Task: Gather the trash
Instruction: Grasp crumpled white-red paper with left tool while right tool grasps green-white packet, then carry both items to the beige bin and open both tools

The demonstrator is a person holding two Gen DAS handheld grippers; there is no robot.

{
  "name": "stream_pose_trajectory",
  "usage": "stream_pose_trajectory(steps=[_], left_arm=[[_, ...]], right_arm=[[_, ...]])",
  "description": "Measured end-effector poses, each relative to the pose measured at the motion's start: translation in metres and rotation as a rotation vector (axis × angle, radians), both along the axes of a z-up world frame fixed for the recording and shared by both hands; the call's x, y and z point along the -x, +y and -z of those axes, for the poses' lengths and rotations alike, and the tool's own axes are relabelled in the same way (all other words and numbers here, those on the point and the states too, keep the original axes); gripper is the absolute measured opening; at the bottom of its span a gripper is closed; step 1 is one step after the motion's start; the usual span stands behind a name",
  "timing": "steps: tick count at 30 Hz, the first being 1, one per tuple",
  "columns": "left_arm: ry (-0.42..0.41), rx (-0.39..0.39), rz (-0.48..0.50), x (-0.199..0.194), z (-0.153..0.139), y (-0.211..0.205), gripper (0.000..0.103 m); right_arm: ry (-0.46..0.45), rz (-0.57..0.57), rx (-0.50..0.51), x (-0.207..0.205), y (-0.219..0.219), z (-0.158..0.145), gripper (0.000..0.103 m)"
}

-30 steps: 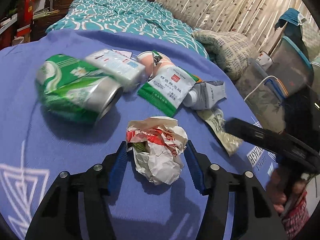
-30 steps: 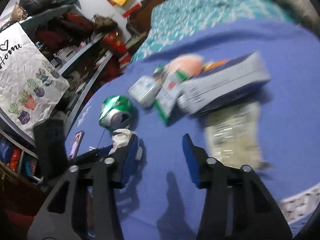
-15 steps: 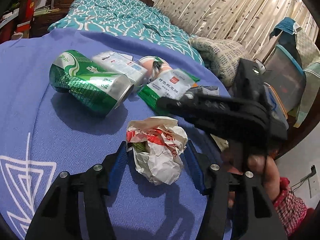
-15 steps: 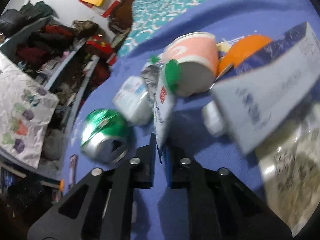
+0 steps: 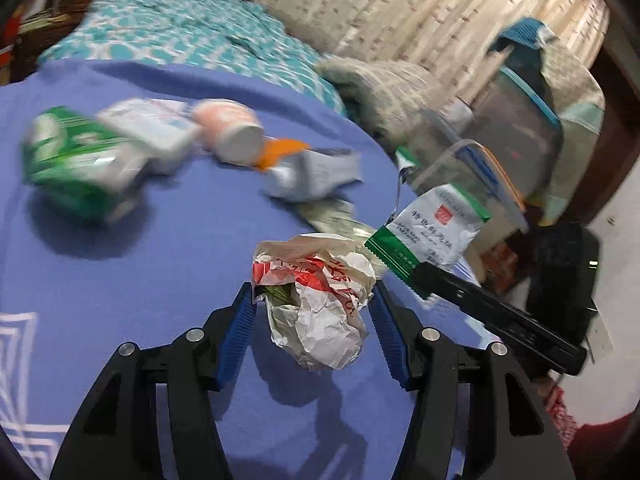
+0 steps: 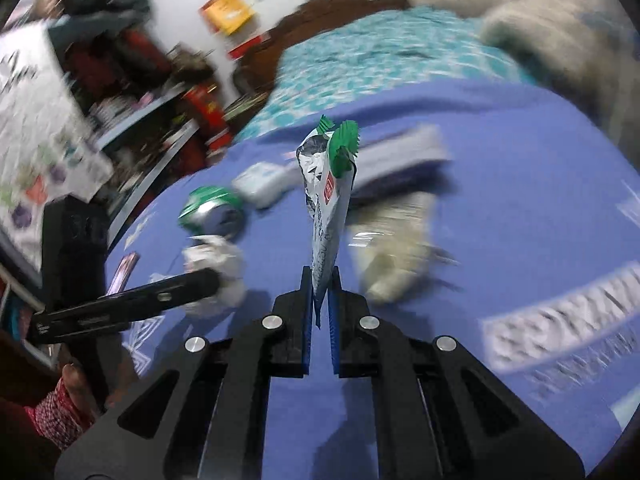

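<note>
The crumpled wrapper, white paper with red print, sits between the blue pads of the left hand-held gripper. That gripper's jaws stand about half apart; the pads flank the wrapper's sides, and whether they press on it cannot be told. Under it lies the purple cloth.

Just right of the wrapper, the right hand-held gripper holds a green-and-white sachet lifted off the cloth. Its jaws are closed tight on the sachet's lower edge, and the sachet stands upright out of the pads in the right wrist view.

Beyond the wrapper and to its left, a green can lies on its side on the cloth, blurred. Beside the can, farther from the wrapper, are a white box and a pink cup on its side. Behind the wrapper lies a grey carton, with a clear speckled bag between the carton and the wrapper.
</note>
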State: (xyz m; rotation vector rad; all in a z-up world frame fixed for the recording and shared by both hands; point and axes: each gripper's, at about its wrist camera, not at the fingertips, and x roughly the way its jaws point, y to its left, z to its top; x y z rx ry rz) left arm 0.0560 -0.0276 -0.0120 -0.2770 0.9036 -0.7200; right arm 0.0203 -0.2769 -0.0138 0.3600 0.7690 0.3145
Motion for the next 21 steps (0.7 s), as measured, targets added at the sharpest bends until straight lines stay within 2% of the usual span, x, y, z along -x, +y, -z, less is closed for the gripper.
stream_pose_trajectory(steps=[7, 11, 15, 17, 19, 20, 21], left_arm=[[-0.004, -0.034, 0.217, -0.004, -0.019, -0.109, 0.055], [0.001, -0.055, 0.358, -0.011, -0.027, -0.197, 0.056], [-0.002, -0.092, 0.499, -0.013, -0.028, -0.305, 0.056], [-0.004, -0.11, 0.537, -0.018, -0.028, -0.352, 0.057], [-0.016, -0.13, 0.559, -0.026, -0.029, -0.404, 0.06], [-0.025, -0.143, 0.561, -0.031, -0.027, -0.43, 0.066], [-0.028, -0.172, 0.559, -0.036, -0.023, -0.458, 0.075]], right_arm=[[0.019, 0.222, -0.069, 0.029, -0.109, 0.01, 0.009], [0.012, 0.351, -0.071, 0.049, -0.18, 0.009, 0.009], [0.02, 0.493, -0.055, 0.068, -0.258, 0.01, 0.009], [0.029, 0.542, -0.054, 0.072, -0.292, 0.014, 0.009], [0.05, 0.59, -0.057, 0.068, -0.327, 0.02, 0.01], [0.061, 0.603, -0.067, 0.064, -0.341, 0.024, 0.012], [0.077, 0.615, -0.085, 0.058, -0.357, 0.031, 0.013]])
